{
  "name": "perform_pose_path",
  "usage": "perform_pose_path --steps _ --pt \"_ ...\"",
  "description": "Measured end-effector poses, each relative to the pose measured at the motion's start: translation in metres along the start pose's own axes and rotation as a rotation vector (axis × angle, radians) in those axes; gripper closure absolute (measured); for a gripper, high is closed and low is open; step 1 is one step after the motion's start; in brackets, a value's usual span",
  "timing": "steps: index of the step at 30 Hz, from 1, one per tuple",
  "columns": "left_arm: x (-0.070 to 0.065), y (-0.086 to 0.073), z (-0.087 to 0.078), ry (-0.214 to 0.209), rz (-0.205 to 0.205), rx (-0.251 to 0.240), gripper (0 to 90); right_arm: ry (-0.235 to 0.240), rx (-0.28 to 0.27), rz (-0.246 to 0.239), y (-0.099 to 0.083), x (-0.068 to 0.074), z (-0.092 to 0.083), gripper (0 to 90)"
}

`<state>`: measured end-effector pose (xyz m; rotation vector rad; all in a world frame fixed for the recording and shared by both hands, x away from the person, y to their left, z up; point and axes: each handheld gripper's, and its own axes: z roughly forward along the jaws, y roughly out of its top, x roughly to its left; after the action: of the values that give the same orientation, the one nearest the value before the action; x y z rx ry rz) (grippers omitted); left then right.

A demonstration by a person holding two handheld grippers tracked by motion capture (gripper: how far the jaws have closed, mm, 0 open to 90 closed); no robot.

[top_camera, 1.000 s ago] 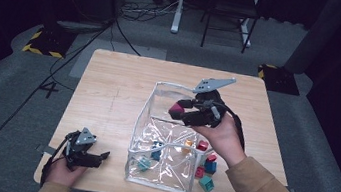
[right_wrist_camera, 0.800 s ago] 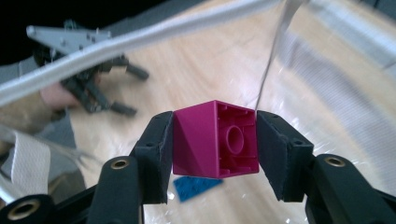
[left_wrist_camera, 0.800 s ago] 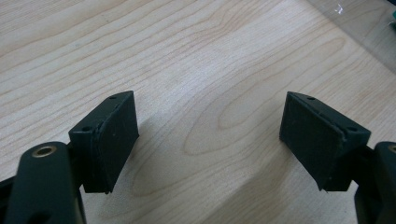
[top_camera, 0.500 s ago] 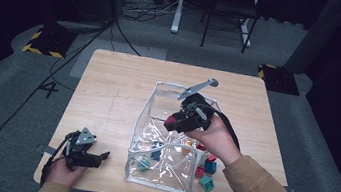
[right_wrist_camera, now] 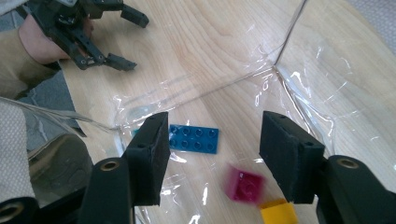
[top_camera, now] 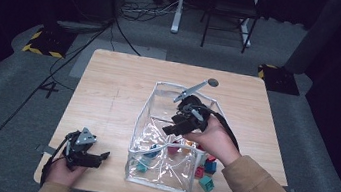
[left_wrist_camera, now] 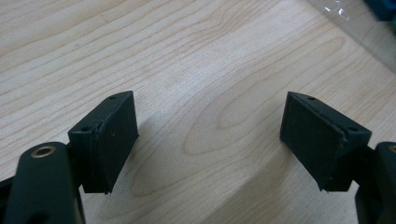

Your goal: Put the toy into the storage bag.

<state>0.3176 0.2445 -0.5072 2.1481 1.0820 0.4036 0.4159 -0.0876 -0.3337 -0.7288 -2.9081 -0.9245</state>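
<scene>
A clear plastic box (top_camera: 141, 114) stands on the wooden table (top_camera: 109, 87). My right gripper (top_camera: 170, 129) reaches down into it from the right. Its jaws have just been opening and now stand open (right_wrist_camera: 215, 154). A blurred magenta brick (right_wrist_camera: 243, 185) is loose below them, touching neither pad. On the box floor lie a blue flat plate (right_wrist_camera: 194, 138) and a yellow brick (right_wrist_camera: 279, 212). My left gripper (top_camera: 101, 159) rests open near the table's front left corner, with bare wood between its pads (left_wrist_camera: 210, 135).
A red brick (top_camera: 200, 171), a teal brick (top_camera: 205, 183) and a blue brick (top_camera: 210, 165) lie outside the box at its front right corner. The left gripper (right_wrist_camera: 100, 37) appears beyond the box wall in the right gripper view. Cables and furniture stand on the floor behind.
My right gripper came down into the box with the magenta brick and let it go. The left gripper has not moved.
</scene>
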Motion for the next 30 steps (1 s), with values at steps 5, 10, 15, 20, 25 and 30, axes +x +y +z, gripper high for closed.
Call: perform_pose_path --steps 5,10,15,20,25,30 --pt "0.0 0.0 0.0 0.0 0.001 0.0 19.5 -0.012 -0.068 -0.006 0.0 0.002 -0.011 43.2" --pt "0.0 0.0 0.0 -0.001 0.001 0.0 19.5 -0.03 -0.134 -0.008 -0.003 0.002 -0.031 43.4" --pt "0.001 0.0 0.0 0.001 0.001 0.003 19.5 -0.058 -0.177 0.004 -0.008 -0.001 -0.049 43.4" --pt "0.001 0.001 0.001 0.003 -0.003 0.001 19.6 -0.094 -0.226 0.018 -0.015 -0.007 -0.067 43.9" --pt "0.001 0.001 0.001 0.005 -0.003 0.001 19.5 -0.121 -0.281 0.044 -0.025 -0.012 -0.084 44.3" --pt "0.001 0.001 0.001 0.004 -0.002 0.003 19.5 -0.162 -0.328 0.075 -0.037 -0.02 -0.103 44.5"
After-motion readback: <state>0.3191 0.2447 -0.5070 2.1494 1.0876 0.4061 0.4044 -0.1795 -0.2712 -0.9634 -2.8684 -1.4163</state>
